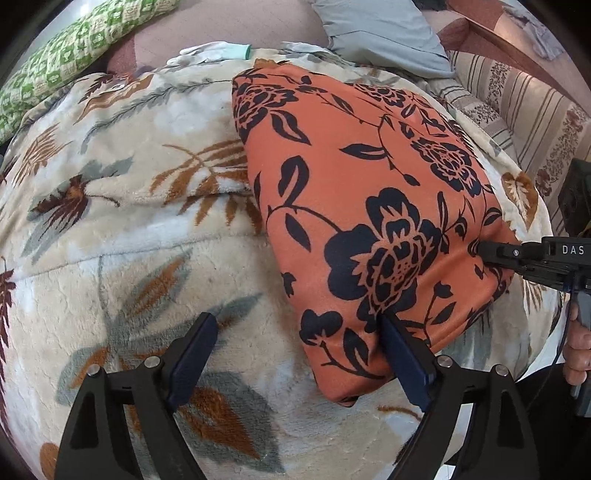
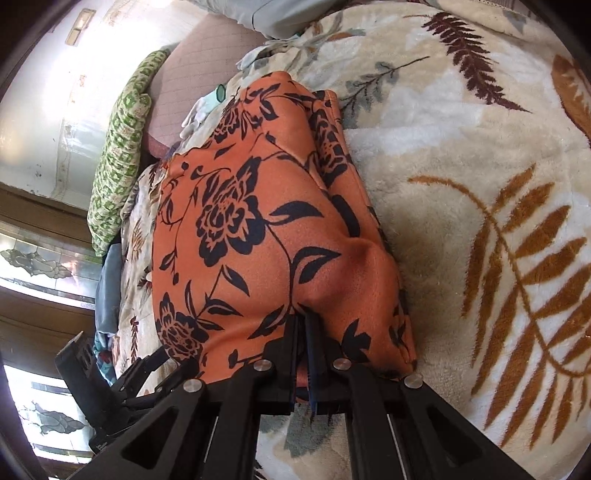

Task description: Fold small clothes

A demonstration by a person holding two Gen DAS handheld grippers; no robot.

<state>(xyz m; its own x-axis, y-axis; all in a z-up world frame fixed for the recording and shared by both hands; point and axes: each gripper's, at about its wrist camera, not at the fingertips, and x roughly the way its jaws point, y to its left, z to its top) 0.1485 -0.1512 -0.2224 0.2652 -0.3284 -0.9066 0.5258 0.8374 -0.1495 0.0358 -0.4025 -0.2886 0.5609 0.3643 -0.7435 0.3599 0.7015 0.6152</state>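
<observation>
An orange cloth with black flowers (image 1: 354,206) lies folded on a leaf-print fleece blanket (image 1: 129,229). My left gripper (image 1: 295,332) is open at the cloth's near corner, its right finger (image 1: 402,354) resting on the cloth edge, its left finger on the blanket. My right gripper (image 1: 484,253) enters from the right and is shut on the cloth's right edge. In the right wrist view the right gripper (image 2: 303,325) pinches the cloth (image 2: 251,229), which bunches up at the fingertips. The left gripper (image 2: 147,365) shows at lower left.
A green patterned pillow (image 1: 59,62) and a grey cloth (image 1: 380,33) lie at the back. White gloves (image 1: 210,53) lie at the blanket's far edge. A striped sofa cover (image 1: 524,110) is at right. The blanket (image 2: 480,221) spreads wide to the right.
</observation>
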